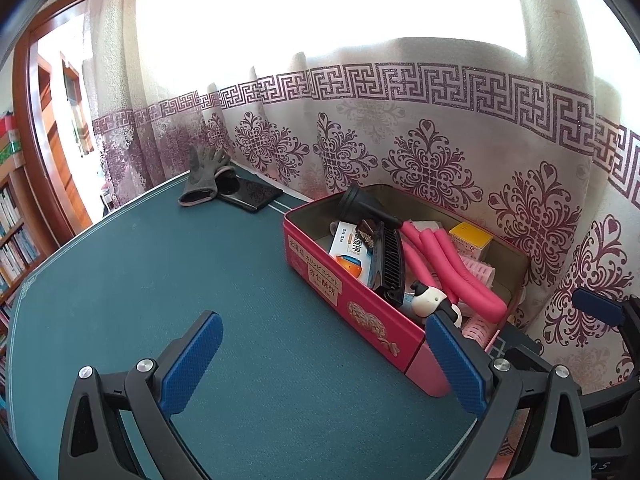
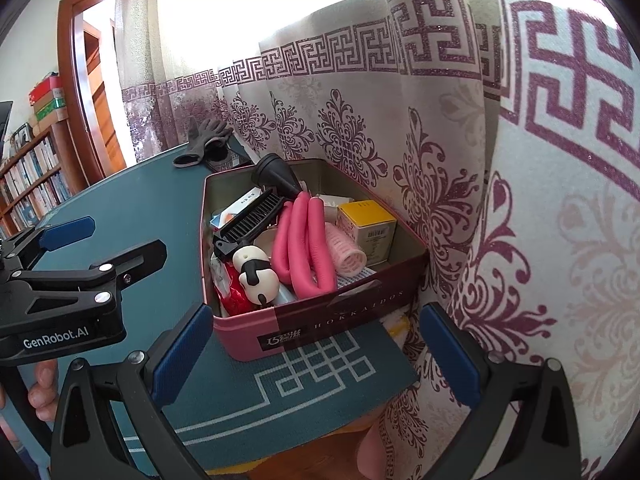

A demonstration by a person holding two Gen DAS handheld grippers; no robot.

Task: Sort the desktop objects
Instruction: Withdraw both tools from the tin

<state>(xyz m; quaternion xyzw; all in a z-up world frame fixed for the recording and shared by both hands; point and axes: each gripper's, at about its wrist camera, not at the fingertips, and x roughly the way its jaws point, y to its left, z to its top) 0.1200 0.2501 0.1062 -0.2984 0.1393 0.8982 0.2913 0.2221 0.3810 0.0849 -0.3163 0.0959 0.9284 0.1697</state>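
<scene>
Tin [image 2: 320, 320] beside curtain [image 2: 460, 160], glove [image 1: 202, 180] far off

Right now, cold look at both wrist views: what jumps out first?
The pink tin at the table's right edge by the curtain, packed full: bright pink foam rollers, a panda figure, a black comb and a yellow box. Next, both tools open and empty: the left tool over bare green table, the right tool facing the tin's end. Far back lie a grey glove and a dark flat case.
</scene>
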